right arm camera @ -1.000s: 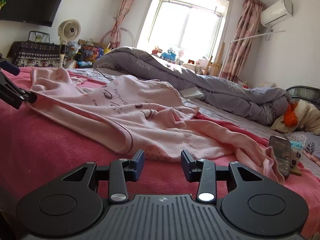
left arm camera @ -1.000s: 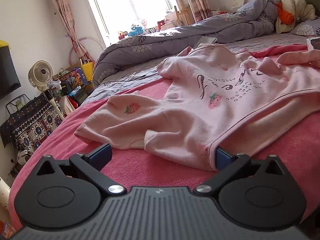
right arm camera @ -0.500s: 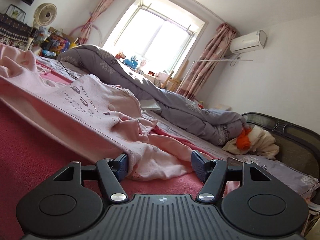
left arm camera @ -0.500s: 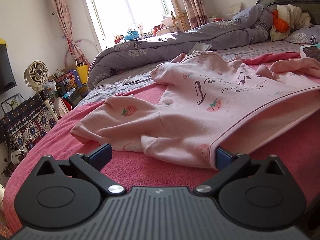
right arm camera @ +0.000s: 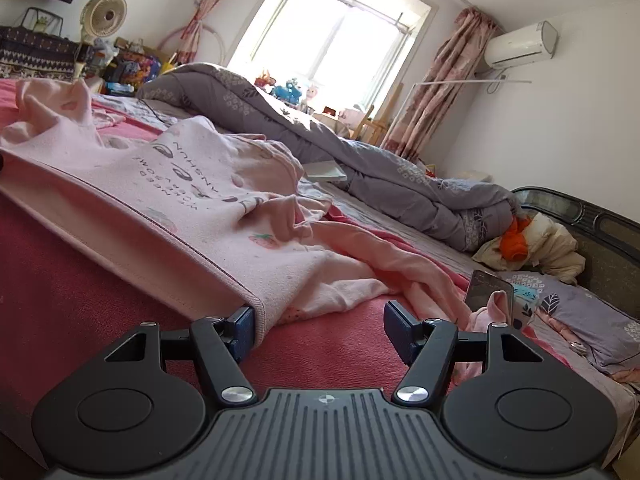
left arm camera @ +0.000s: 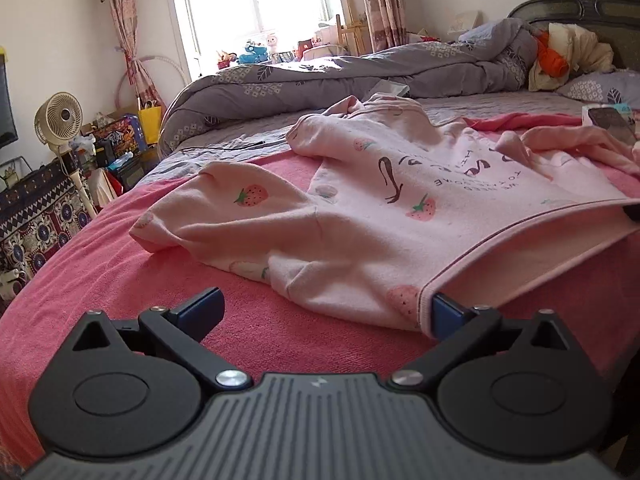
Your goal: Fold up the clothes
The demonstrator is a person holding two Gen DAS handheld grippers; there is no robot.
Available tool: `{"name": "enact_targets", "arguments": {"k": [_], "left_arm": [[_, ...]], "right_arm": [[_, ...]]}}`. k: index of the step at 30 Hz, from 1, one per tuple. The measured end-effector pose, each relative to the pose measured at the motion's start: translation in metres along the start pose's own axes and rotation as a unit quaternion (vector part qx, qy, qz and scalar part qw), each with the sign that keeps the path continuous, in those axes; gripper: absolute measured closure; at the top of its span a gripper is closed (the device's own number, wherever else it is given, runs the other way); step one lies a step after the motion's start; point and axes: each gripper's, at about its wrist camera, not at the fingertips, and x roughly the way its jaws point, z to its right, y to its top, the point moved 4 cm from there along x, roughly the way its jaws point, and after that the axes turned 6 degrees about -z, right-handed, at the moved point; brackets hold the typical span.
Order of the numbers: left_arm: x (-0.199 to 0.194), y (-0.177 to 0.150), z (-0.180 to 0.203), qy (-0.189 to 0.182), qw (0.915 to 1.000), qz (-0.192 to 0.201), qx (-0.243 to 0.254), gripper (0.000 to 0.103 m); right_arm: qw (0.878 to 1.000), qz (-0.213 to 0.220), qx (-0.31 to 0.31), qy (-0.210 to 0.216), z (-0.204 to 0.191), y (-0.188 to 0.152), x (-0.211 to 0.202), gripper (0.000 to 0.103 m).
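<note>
Both black two-finger grippers sit low over the bed, pointing forward along its surface. My left gripper (left arm camera: pixel 326 310) has its jaws spread wide, clamping nothing; its blue right pad (left arm camera: pixel 448 314) touches the near hem corner of the pale pink cotton sweatshirt printed with strawberries and dark lettering (left arm camera: pixel 400 200), while its left pad rests apart over bare blanket. My right gripper (right arm camera: pixel 320 330) is tilted slightly, its jaws also spread and gripping nothing; its blue left pad (right arm camera: pixel 244 330) presses against the other hem corner of the sweatshirt (right arm camera: pixel 180 192), and its right pad stands clear of the fabric. The sweatshirt lies on the pink-red terry blanket (left arm camera: pixel 100 264) covering the near side of the bed, front side up, lettering upside down from my position. Its ribbed hem with a dark seam line runs between the two grippers and is lifted a little, showing the inside of the opening. One sleeve is folded and bunched to the left, showing a single strawberry; the other sleeve trails in wrinkles to the right, ending near a dark smartphone (right arm camera: pixel 488 290) lying on the bed. The body is rumpled, with creases near the collar. Behind it lies a rolled grey quilt with a leaf print (left arm camera: pixel 340 80).
</note>
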Motion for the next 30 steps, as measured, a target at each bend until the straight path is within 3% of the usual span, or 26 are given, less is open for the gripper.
{"name": "enact_targets", "arguments": {"k": [1, 4, 6, 9, 12, 14, 16, 19, 21, 23, 26, 30], "left_arm": [[-0.004, 0.004, -0.002, -0.012, 0.9999, 0.003, -0.011, 0.0], [-0.008, 0.005, 0.003, -0.003, 0.9999, 0.003, 0.016, 0.0], [0.0, -0.005, 0.01, 0.005, 0.9989, -0.013, 0.045, 0.0], [0.015, -0.021, 0.016, -0.002, 0.998, -0.048, 0.041, 0.0], [0.011, -0.021, 0.009, -0.021, 0.9985, -0.049, 0.008, 0.0], [0.009, -0.02, 0.0, -0.048, 0.9972, -0.056, -0.015, 0.0], [0.008, -0.019, -0.012, -0.077, 0.9939, -0.066, -0.044, 0.0], [0.006, -0.022, -0.03, -0.142, 0.9802, -0.095, -0.1, 0.0], [0.002, -0.027, -0.034, -0.166, 0.9737, -0.107, -0.114, 0.0], [-0.002, -0.032, -0.031, -0.166, 0.9732, -0.125, -0.099, 0.0], [-0.009, -0.028, -0.032, -0.136, 0.9791, -0.125, -0.085, 0.0], [-0.004, 0.02, -0.073, -0.078, 0.987, -0.026, -0.138, 0.0]], "right_arm": [[1.0, 0.007, -0.006, -0.011, 0.002, 0.003, -0.003, 0.037], [0.999, 0.024, -0.026, -0.034, 0.003, 0.008, -0.01, 0.036], [0.999, 0.014, -0.032, -0.021, 0.002, 0.003, -0.008, 0.033], [0.999, -0.035, -0.023, 0.024, -0.003, -0.017, 0.008, 0.033], [0.999, -0.024, -0.026, 0.031, -0.006, -0.022, 0.006, 0.033], [0.998, -0.01, -0.051, 0.039, -0.008, -0.02, 0.001, 0.033], [0.995, -0.002, -0.051, 0.084, -0.002, -0.019, -0.006, 0.032], [0.988, -0.01, -0.021, 0.154, 0.015, -0.018, -0.011, 0.03], [0.985, -0.019, 0.001, 0.173, 0.026, -0.018, -0.011, 0.03], [0.984, -0.032, 0.029, 0.173, 0.038, -0.019, -0.008, 0.03], [0.981, -0.034, 0.079, 0.173, 0.053, -0.017, -0.005, 0.03], [0.976, 0.0, 0.123, 0.177, 0.066, 0.006, 0.004, 0.03]]}}
